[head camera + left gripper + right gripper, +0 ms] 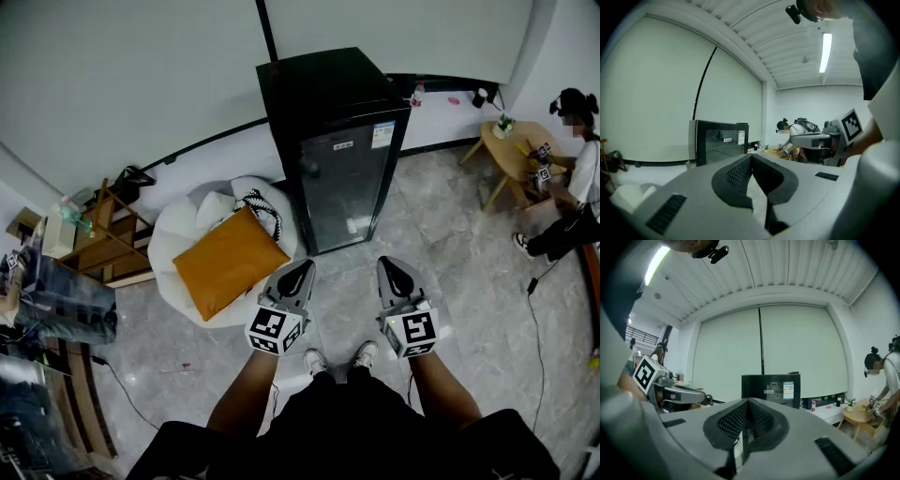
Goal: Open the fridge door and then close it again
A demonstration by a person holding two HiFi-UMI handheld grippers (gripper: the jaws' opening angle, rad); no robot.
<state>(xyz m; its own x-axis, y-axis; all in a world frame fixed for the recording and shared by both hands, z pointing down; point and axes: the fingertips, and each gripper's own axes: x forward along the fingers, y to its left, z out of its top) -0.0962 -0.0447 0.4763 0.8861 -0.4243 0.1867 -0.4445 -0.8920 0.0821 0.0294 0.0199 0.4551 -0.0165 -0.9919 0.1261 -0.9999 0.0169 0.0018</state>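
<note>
A black fridge point(339, 150) with a dark glass door stands against the far wall, its door closed; stickers sit near the door's top. It also shows in the left gripper view, fridge point(719, 146), and in the right gripper view, fridge point(771, 389), some way ahead of both. My left gripper point(298, 275) is shut with nothing in it, held a good step short of the fridge's lower left corner. My right gripper point(393, 273) is also shut and empty, level with the left one, in front of the fridge's right side.
A white beanbag point(178, 239) with an orange cushion point(228, 260) lies left of the fridge. A wooden rack point(112, 246) stands further left. At the right, a seated person point(574, 187) is beside a small round wooden table point(511, 150). A cable point(538, 328) runs across the floor.
</note>
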